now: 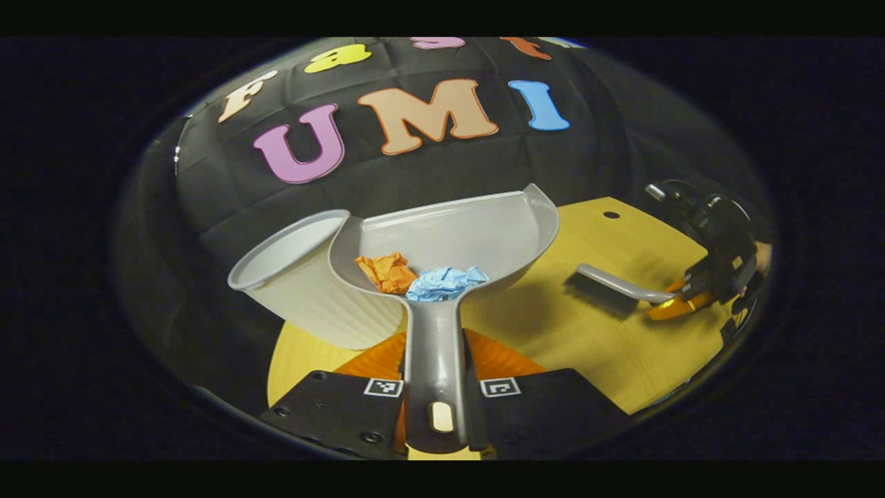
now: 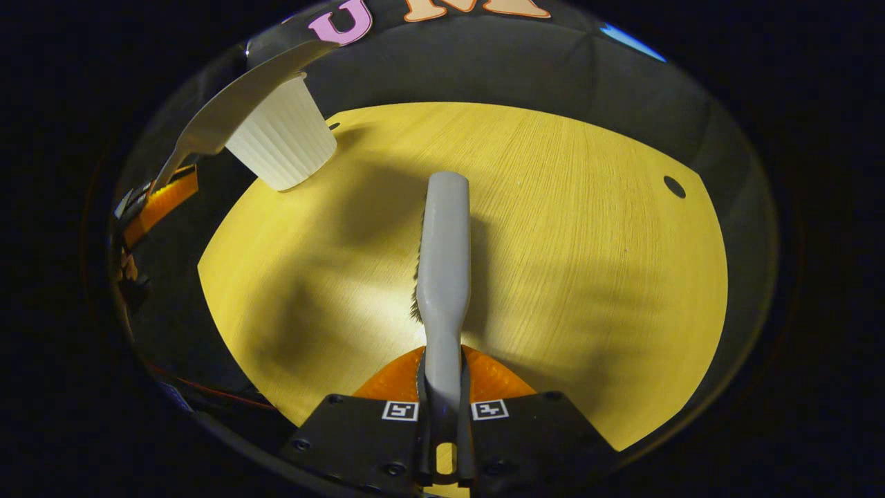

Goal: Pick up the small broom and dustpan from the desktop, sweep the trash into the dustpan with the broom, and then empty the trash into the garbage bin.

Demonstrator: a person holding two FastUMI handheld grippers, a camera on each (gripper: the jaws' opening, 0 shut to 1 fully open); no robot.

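The rigid, light dustpan [image 1: 449, 238], clamped by its handle in the left gripper [image 1: 434, 404] jaws beside the bin [image 1: 304, 280], should be tipped gently, as the crumpled paper [image 1: 415, 277] will slide readily; the broom [image 2: 442, 256] is clamped in the right gripper [image 2: 442, 429] jaws above the table [image 2: 588, 263]

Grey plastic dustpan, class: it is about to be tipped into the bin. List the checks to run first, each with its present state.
1. Grey plastic dustpan handle clamped in the left gripper jaws: ok.
2. Crumpled orange paper and crumpled blue paper inside the pan: ok.
3. White ribbed plastic bin upright, mouth open: ok.
4. Pan lip over the bin mouth: not ok, beside it.
5. Grey plastic broom held aside in the right gripper: ok.
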